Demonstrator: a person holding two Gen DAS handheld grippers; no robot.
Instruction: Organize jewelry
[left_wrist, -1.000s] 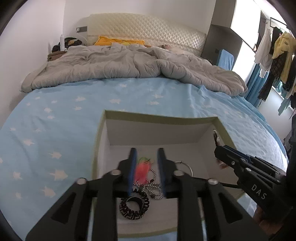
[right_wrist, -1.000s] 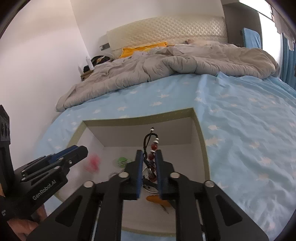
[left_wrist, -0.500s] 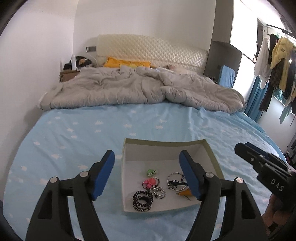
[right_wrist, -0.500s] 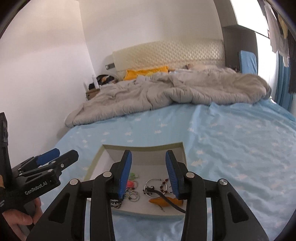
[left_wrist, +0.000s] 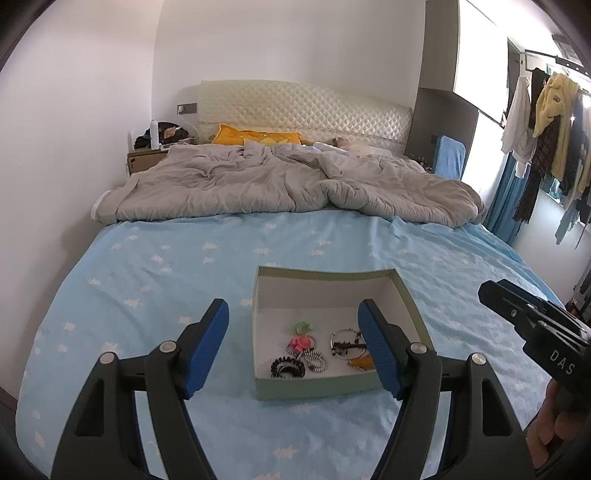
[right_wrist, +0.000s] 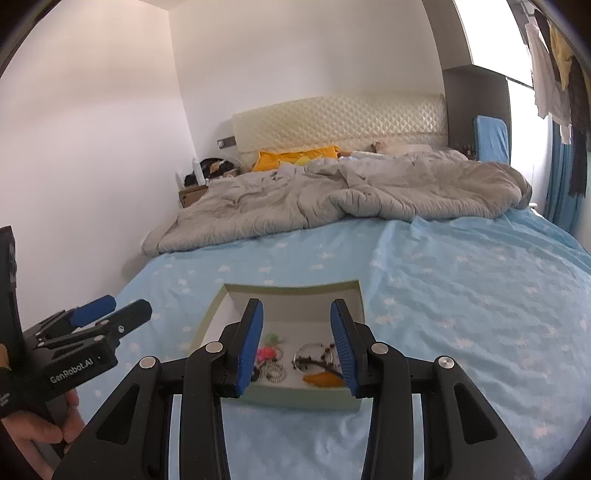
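An open pale green box with a white inside lies on the blue starred bedsheet; it also shows in the right wrist view. In it lie a pink hair piece, a green piece, black and beaded hair ties, a silver bangle with a dark beaded bracelet and an orange piece. My left gripper is wide open and empty, held back above the box's near side. My right gripper is open and empty, also held back above the box.
A crumpled grey duvet and a yellow pillow lie at the bed's far end by the quilted headboard. A cluttered nightstand stands at the far left. Clothes hang on a rack at the right.
Both grippers let go of their jewelry in the box, opened, and drew back and up away from it. The pink piece and the beaded bracelet now lie in the box.
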